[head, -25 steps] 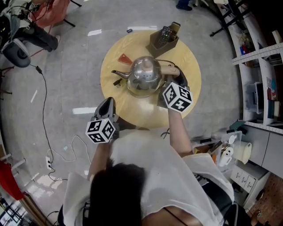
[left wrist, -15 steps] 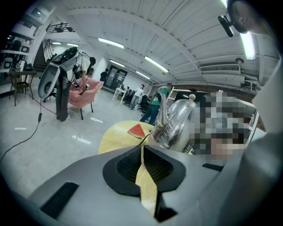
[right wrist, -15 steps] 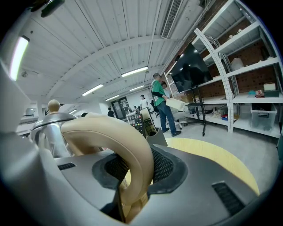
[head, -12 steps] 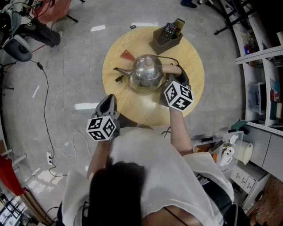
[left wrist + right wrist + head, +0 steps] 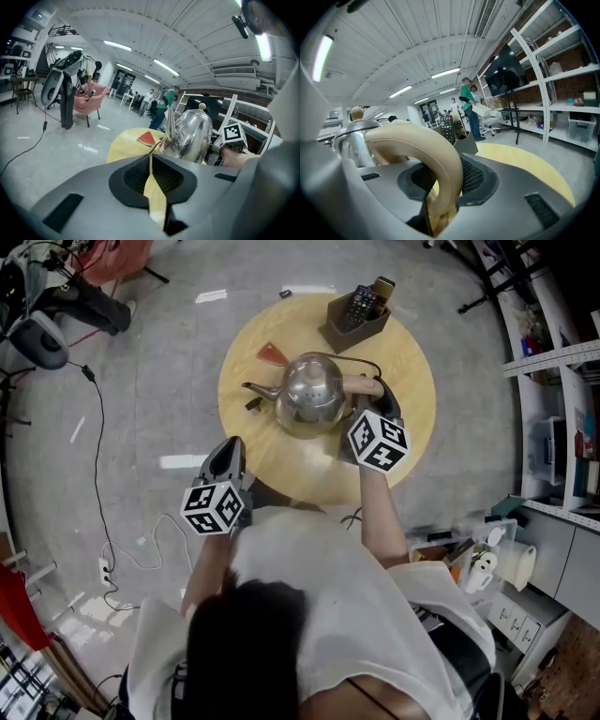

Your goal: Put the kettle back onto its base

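Can't spot the base from above: the kettle [image 5: 309, 392] is over the middle of the round yellow wooden table [image 5: 281, 463], and its shiny steel belly covers whatever's underneath (only a thin black cord [image 5: 361, 362] loops out behind it). Can't tell if it's resting or lifted either. The right gripper [image 5: 440, 197] is clamped on the smooth beige loop handle [image 5: 419, 140], which fills most of its view. The left gripper [image 5: 151, 161] hovers at the table's near edge, ribbed black pads pinched together with nothing in them. A watermelon-slice thing [image 5: 147, 138] lies by the spout.
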A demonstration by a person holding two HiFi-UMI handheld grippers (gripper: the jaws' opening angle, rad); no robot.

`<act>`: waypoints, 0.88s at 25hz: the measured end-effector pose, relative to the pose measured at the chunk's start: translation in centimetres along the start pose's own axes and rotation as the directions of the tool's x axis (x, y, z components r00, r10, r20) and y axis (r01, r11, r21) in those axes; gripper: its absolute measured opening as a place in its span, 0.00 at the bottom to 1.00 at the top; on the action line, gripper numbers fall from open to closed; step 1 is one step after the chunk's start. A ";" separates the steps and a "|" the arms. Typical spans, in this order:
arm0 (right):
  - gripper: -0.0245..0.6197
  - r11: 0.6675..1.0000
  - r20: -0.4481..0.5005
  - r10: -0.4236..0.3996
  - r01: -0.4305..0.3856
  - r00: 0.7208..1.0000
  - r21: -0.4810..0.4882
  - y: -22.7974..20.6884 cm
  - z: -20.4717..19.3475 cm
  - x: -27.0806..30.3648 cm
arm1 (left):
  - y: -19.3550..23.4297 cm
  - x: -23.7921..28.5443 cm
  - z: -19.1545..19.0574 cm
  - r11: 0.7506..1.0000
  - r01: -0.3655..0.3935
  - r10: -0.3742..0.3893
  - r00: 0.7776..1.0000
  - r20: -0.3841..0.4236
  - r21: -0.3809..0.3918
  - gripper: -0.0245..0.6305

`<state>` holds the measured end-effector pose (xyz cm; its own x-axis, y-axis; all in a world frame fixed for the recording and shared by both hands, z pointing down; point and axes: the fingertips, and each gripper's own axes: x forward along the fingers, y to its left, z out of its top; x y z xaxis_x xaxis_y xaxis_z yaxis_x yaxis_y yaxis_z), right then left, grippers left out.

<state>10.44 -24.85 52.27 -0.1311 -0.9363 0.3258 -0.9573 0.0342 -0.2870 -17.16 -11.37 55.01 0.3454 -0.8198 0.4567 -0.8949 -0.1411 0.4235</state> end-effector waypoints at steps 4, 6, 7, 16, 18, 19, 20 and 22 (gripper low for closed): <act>0.23 1.000 -0.004 -0.001 0.001 1.000 -0.003 -0.1 -0.2 0.0 | -0.2 -0.1 0.0 1.000 0.001 -0.001 1.000 -0.002 0.005 0.10; 0.23 1.000 -0.004 -0.002 0.002 1.000 -0.002 -0.2 -0.3 0.0 | -0.2 -0.2 -0.1 1.000 0.002 -0.002 1.000 -0.002 0.007 0.10; 0.23 1.000 -0.004 -0.003 0.003 1.000 -0.002 -0.2 -0.4 0.0 | -0.1 -0.2 -0.1 1.000 0.001 -0.001 1.000 -0.002 0.005 0.10; 0.23 1.000 -0.008 -0.009 0.008 1.000 -0.004 -0.4 -1.1 0.1 | 0.8 -0.6 -0.4 1.000 -0.016 0.016 1.000 0.007 -0.014 0.10; 0.23 1.000 -0.008 -0.013 0.013 1.000 -0.001 -0.5 -1.2 0.1 | 0.8 -0.5 -0.4 1.000 -0.012 0.012 1.000 0.006 -0.013 0.10; 0.23 1.000 -0.008 -0.016 0.016 1.000 0.000 -0.6 -1.3 0.2 | 0.8 -0.5 -0.4 1.000 -0.010 0.010 1.000 0.006 -0.013 0.10; 0.23 1.000 -0.008 -0.017 0.017 1.000 0.000 -0.7 -1.3 0.2 | 0.8 -0.4 -0.4 1.000 -0.008 0.009 1.000 0.005 -0.013 0.10; 0.23 1.000 -0.006 -0.019 0.019 1.000 0.001 -0.8 -1.4 0.3 | 0.9 -0.4 -0.6 1.000 -0.006 0.006 1.000 0.000 -0.015 0.10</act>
<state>10.78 -24.62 53.85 -0.1144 -0.9346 0.3367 -0.9593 0.0158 -0.2820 -17.92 -10.87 55.67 0.3403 -0.8206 0.4592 -0.8926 -0.1283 0.4323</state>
